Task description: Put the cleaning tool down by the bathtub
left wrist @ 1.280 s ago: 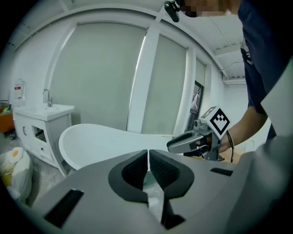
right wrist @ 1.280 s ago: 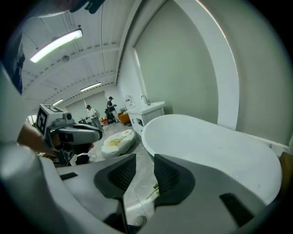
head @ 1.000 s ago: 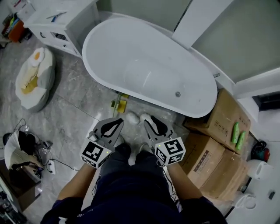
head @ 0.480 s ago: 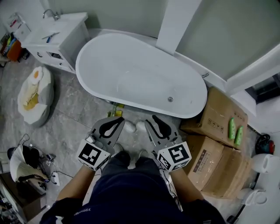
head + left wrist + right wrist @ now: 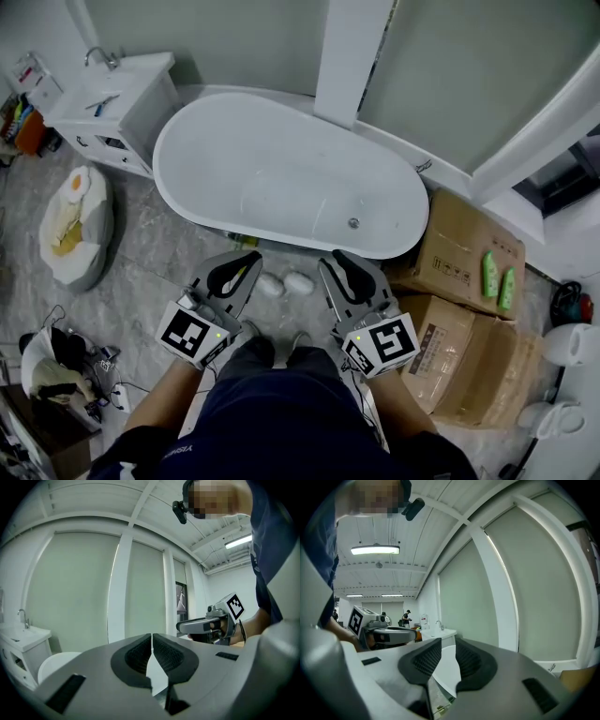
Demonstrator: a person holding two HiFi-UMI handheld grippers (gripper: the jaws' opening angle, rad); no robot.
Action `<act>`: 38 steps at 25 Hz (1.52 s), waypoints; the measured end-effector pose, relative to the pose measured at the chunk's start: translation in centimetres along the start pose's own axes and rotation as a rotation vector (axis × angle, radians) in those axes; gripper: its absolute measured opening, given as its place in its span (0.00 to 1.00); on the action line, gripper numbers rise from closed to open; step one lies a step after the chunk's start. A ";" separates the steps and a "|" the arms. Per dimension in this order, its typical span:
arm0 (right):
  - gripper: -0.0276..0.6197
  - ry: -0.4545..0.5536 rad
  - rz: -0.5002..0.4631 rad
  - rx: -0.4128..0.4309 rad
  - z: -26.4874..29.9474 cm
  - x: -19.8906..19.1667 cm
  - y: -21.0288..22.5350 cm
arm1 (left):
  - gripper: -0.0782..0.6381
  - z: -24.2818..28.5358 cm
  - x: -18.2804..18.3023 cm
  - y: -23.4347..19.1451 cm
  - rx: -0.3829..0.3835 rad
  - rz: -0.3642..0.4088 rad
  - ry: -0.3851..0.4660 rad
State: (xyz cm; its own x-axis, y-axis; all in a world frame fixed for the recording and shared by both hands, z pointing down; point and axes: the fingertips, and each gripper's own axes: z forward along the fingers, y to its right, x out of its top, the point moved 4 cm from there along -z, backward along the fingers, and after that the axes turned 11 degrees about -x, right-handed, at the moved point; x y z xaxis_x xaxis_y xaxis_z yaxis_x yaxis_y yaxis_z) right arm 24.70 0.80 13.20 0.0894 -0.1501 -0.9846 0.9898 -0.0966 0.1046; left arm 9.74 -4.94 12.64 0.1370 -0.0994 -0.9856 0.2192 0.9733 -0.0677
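Left tool (image 5: 253, 259): held low at the near left, in front of the person's legs. Its jaws are brought together with the tips all but touching, and nothing is gripped.
Right tool (image 5: 329, 260): held beside the left one at the near right, apart from it. Its jaws stand apart and have just been closing, and nothing is caught between them.
Cleaning tool (image 5: 439, 709): a small yellow-green thing is seen low between the right tool's jaws in the right gripper view. It lies on the floor (image 5: 159, 244) just beside the bathtub's near wall, well clear of both tools.
Bathtub (image 5: 281, 159): a white oval, set beyond both tools along the far wall.
Far left: a white sink cabinet (image 5: 112, 103) is placed beside the tub's left end.
Left floor: an egg-patterned cushion (image 5: 70, 225) is laid nearer than the cabinet.
Right: cardboard boxes (image 5: 459, 253) are stacked just beside the tub's right end, with two green bottles (image 5: 497, 277) lying on top.
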 end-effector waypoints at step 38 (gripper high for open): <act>0.05 0.078 -0.029 -0.001 -4.5 3.2 2.6 | 0.16 4.0 2.5 5.1 -0.024 0.028 0.059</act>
State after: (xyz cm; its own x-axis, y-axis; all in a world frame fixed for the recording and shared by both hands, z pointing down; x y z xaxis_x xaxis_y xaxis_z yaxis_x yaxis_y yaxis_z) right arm 28.05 4.54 9.66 0.0686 -0.0705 -0.9951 0.9923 -0.0986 0.0754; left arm 15.09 -1.05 10.48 0.0857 -0.0603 -0.9945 0.1932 0.9802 -0.0428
